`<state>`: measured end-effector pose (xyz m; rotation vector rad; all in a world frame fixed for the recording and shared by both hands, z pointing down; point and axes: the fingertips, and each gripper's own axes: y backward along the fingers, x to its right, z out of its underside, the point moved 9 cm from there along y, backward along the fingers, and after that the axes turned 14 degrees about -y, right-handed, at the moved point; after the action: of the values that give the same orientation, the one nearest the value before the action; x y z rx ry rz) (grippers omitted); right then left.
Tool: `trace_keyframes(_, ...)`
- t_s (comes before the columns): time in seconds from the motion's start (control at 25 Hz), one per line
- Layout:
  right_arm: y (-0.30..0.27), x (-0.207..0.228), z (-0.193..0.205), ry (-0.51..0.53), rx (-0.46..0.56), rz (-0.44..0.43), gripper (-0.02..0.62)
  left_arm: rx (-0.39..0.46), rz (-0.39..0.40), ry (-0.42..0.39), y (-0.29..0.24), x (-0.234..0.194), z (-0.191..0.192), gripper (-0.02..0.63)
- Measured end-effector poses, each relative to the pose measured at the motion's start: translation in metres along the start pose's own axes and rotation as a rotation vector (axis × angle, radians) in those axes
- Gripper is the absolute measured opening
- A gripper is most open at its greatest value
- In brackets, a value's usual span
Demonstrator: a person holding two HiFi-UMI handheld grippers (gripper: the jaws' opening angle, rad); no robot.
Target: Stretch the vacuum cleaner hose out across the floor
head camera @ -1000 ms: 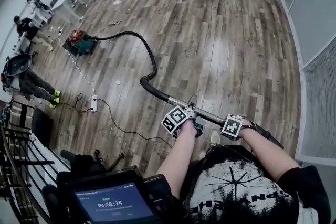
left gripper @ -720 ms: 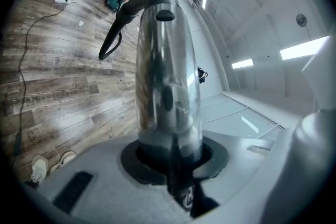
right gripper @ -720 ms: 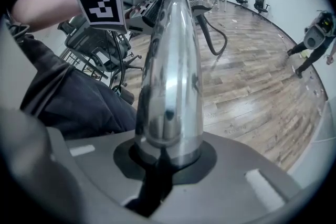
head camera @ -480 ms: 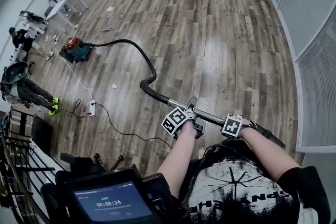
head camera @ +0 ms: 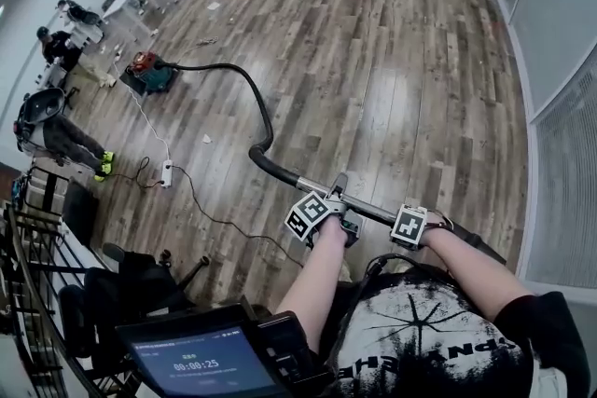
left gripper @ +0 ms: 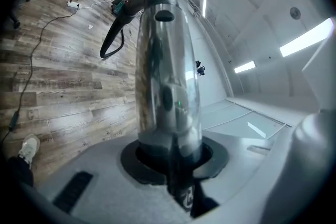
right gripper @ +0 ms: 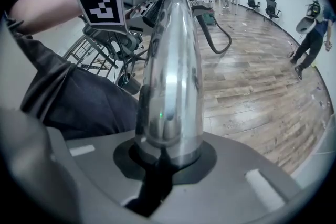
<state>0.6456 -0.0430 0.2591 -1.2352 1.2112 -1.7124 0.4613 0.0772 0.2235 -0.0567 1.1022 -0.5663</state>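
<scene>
Chrome wand [head camera: 373, 210] clamped in jaws of left gripper [head camera: 341, 199] and right gripper [head camera: 431, 226]. Black hose [head camera: 264, 112] curving across floor [head camera: 401, 61] to vacuum cleaner [head camera: 147, 74].

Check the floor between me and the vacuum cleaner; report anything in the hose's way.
Nothing visible blocks it. The left gripper and right gripper are shut on the metal wand. The hose curves over wood floor to the vacuum cleaner; the power strip and its cable lie left of it in the head view, apart.
</scene>
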Motion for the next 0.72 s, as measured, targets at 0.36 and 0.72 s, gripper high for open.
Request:
trace_keyframes(0.36, -0.011, 0.035, 0.111, -0.001, 0.092, 0.040, 0.081, -0.055, 0.017, 0.012, -0.031, 0.035, 0.116, 0.074)
trace_keyframes(0.72, -0.008, 0.034, 0.153, -0.100, 0.185, 0.157, 0.140, -0.170, 0.038, 0.049, -0.050, 0.039, 0.161, 0.074)
